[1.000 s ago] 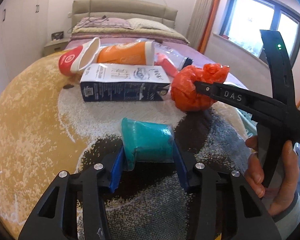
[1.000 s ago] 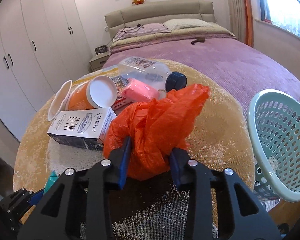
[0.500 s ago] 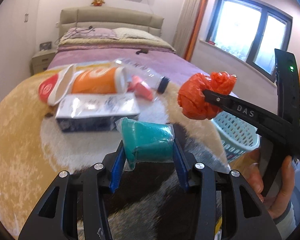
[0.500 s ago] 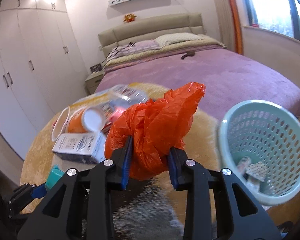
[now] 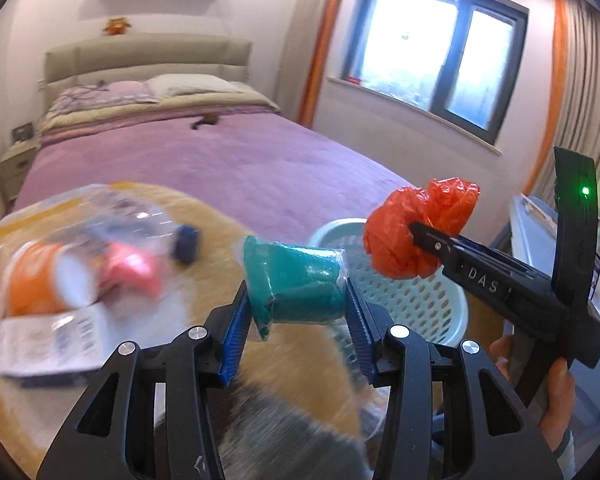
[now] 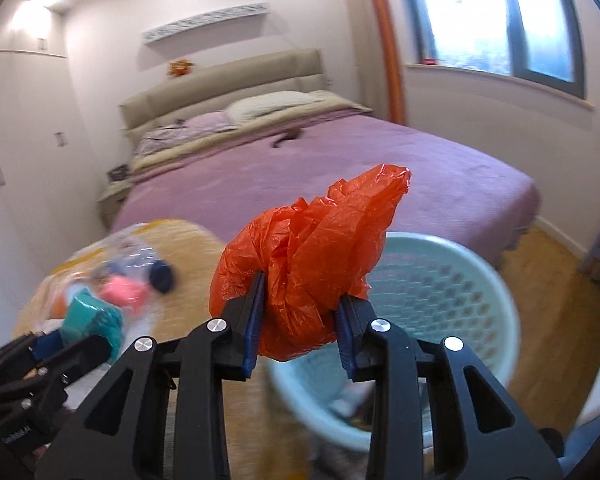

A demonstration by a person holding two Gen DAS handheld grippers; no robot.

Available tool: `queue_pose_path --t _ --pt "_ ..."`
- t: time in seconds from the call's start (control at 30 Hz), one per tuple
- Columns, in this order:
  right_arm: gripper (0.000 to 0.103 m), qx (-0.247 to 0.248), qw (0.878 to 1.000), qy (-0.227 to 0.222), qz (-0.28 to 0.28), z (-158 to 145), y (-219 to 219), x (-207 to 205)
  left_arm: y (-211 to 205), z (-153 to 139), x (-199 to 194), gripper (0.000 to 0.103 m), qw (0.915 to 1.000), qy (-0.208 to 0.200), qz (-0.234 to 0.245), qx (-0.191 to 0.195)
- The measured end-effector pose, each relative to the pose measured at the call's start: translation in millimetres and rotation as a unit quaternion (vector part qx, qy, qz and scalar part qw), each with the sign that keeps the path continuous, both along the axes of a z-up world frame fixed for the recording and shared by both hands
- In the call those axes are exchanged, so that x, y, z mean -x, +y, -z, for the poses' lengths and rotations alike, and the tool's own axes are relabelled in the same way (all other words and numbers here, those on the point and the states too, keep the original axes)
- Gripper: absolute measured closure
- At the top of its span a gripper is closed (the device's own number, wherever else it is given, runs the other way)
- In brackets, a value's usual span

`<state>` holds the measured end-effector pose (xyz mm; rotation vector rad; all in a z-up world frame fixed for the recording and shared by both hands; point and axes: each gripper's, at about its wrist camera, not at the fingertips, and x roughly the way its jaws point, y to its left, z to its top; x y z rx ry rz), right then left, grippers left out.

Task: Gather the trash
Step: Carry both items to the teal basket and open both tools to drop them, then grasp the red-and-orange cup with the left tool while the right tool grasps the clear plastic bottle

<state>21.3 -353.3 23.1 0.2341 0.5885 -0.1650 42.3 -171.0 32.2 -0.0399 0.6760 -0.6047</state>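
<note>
Bedroom rug below: left gripper jaws clamp a teal packet; right gripper jaws clamp an orange bag above the basket.

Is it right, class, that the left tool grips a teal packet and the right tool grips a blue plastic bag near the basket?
Not quite. The right tool grips an orange plastic bag, as the right wrist view shows. The left tool does grip the teal packet, near the basket.
</note>
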Motion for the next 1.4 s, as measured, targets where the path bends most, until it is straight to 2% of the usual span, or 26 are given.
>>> queue_pose_path --t 0.27,0.37,0.47,0.57,0.63,0.67,0.7,0.9,1.13,1.27,1.4 --pt "0.074 -0.027 0.997 0.044 0.052 26 -54 -18 -66 29 -41 0.06 0.9975 0.032 0.06 -0.021" --pt "0.074 -0.034 0.995 0.061 0.069 38 -66 -21 -82 45 -58 0.06 0.9961 0.05 0.066 -0.031" --pt "0.07 -0.043 0.993 0.078 0.079 48 -75 -23 -89 52 -66 0.058 0.9954 0.058 0.067 -0.035" --pt "0.068 -0.049 0.991 0.09 0.088 57 -79 -23 -88 54 -68 0.055 0.9962 0.058 0.061 -0.023" --pt "0.054 -0.057 0.99 0.093 0.094 61 -81 -22 -84 52 -68 0.04 0.9964 0.06 0.06 -0.007" --pt "0.052 -0.06 0.989 0.092 0.096 61 -81 -21 -81 50 -67 0.03 0.9967 0.057 0.057 -0.001" --pt "0.051 -0.062 0.989 0.092 0.097 62 -83 -19 -80 48 -67 0.029 0.9971 0.053 0.054 0.001" --pt "0.05 -0.076 0.989 0.082 0.1 52 -82 -8 -62 34 -55 0.029 0.9976 0.043 0.052 0.017" --pt "0.05 -0.077 0.993 0.054 0.077 30 -61 4 -34 15 -37 0.029 0.9982 0.029 0.036 0.038" --pt "0.05 -0.073 0.995 0.033 0.053 14 -38 8 -9 4 -25 0.029 0.9989 0.015 0.015 0.043" --pt "0.05 -0.072 0.997 0.015 0.018 1 -10 5 32 -8 -19 0.029 0.9983 0.009 -0.021 0.053"
